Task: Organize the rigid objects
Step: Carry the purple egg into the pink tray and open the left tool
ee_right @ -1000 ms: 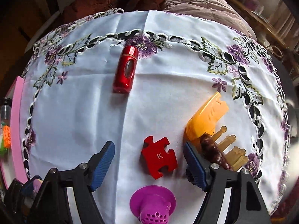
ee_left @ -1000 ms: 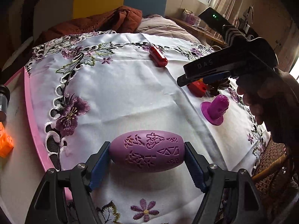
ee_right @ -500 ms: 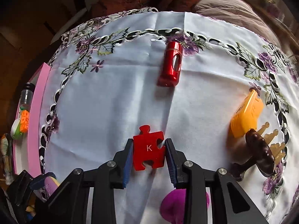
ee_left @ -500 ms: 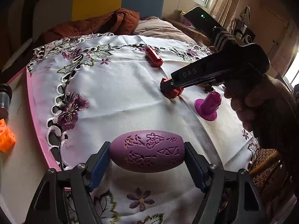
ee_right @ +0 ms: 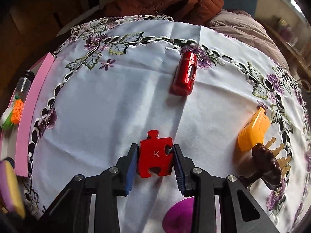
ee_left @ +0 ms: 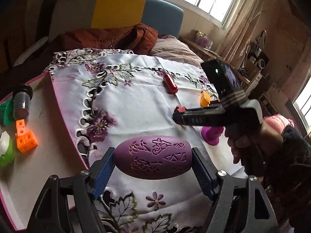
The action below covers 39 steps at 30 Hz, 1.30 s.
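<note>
Both tongs have something clamped right now. The left gripper point(ee_left: 152, 171) has its blue pads squeezing the two ends of a purple egg-shaped piece with cut-out patterns point(ee_left: 153, 156), so the egg's long axis runs straight across from pad to pad, left to right. It hangs over the near-left part of the embroidered white cloth point(ee_left: 140, 104), close to the cloth's left edge where the pink-rimmed tray point(ee_left: 58, 106) starts. The orange cube blocks point(ee_left: 24, 138) and a small dark-capped jar point(ee_left: 21, 104) already sit on that tray, so my guess is that's the drop-off, and the left hand is clearly the nearer one to it.

The right gripper point(ee_right: 155, 160) has just finished closing, and the red jigsaw piece marked K point(ee_right: 155, 154) is pinched flat between the pads by its left and right edges, knob pointing to the far side. It looks about level with the cloth; can't tell if it's actually lifted. It's mid-cloth, so it needs a longer trip left to reach the tray.

Left over on the cloth: the red lighter-shaped cylinder point(ee_right: 184, 73) at the far side, an orange comb-like thing point(ee_right: 252, 134) on the right just beside a brown hair claw point(ee_right: 266, 167), and a magenta plug-shaped toy point(ee_left: 211, 135) near the right gripper.
</note>
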Tool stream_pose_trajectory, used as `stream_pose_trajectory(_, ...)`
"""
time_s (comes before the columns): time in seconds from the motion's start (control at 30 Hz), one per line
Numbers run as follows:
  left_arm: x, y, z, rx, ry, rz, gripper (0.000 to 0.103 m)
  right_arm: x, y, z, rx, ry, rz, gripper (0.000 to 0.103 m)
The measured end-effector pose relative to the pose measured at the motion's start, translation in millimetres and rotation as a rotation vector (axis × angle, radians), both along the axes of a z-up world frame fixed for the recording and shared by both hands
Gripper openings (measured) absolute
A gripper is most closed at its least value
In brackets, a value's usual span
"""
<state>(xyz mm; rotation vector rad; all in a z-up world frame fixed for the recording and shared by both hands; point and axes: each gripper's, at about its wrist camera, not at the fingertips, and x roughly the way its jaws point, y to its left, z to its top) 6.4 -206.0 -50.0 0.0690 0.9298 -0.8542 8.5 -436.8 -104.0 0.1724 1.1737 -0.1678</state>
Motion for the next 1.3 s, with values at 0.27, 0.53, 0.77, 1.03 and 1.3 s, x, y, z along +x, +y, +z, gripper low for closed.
stream_pose_trajectory(0.27,65.5,64.2,17.1,-0.039,0.007,0.232,0.077,-2.2,-0.7,2.2,-0.021,-0.003,0.013,0.035)
stream_pose_trajectory(0.53,138.3,98.7,-9.0,0.001,0.085,0.393,0.077,2.3,2.3,1.4,-0.039,-0.007,0.033,0.035)
stream_pose_trajectory(0.77,169.4,94.5,-31.7,0.039,0.119,0.43,0.077,2.5,1.9,1.4,-0.045,-0.009,0.043,0.035)
stream_pose_trajectory(1.03,182.7,91.8,-41.9,0.074,0.143,0.446,0.078,2.7,2.0,1.1,-0.051,-0.011,0.05,0.035)
stream_pose_trajectory(1.3,154.1,103.1,-14.2,0.081,0.023,0.473,0.078,2.6,5.0,1.3,-0.075,-0.011,0.066,0.035)
